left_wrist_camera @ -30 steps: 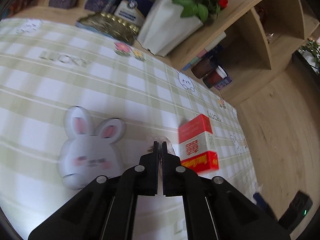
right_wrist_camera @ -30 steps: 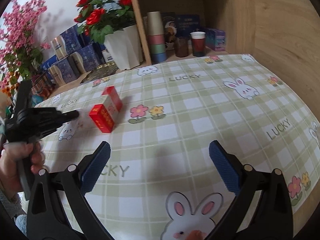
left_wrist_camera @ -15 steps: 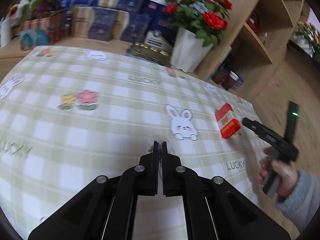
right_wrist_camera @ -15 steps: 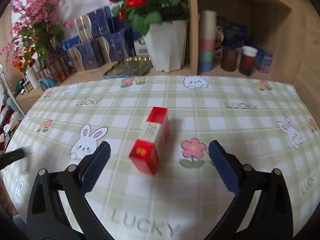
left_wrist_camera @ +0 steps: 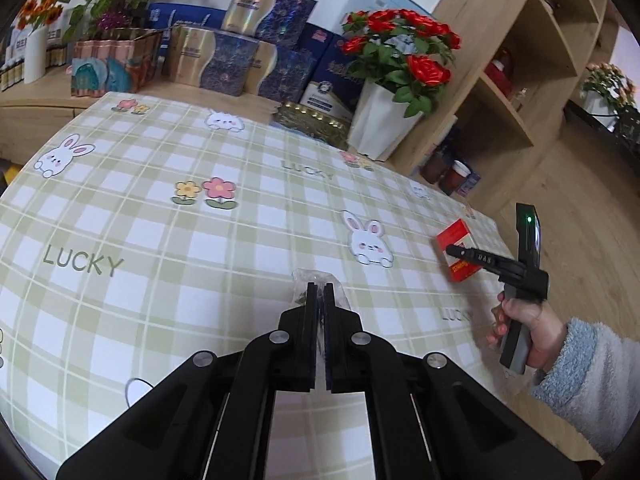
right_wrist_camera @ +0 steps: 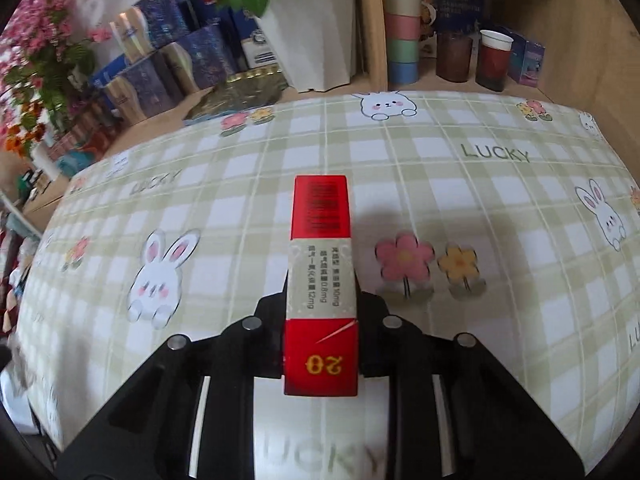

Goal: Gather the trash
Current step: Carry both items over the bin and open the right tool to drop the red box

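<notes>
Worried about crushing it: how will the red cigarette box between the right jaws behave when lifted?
The red cigarette box looks like thin cardboard, so it is probably light and may dent under a hard squeeze. The right gripper, whose jaws have just been closing, presses its flat sides, so slipping or rolling seems unlikely.

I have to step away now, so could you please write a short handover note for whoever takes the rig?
Left claw: shut on a clear plastic wrapper, held above the checked tablecloth.
Right claw: its jaws have just been closing and now clamp the red cigarette pack, which sits end-on between them over the cloth.
Done: both trash pieces gripped.
Left: carry both to a bin; none is in view.
</notes>
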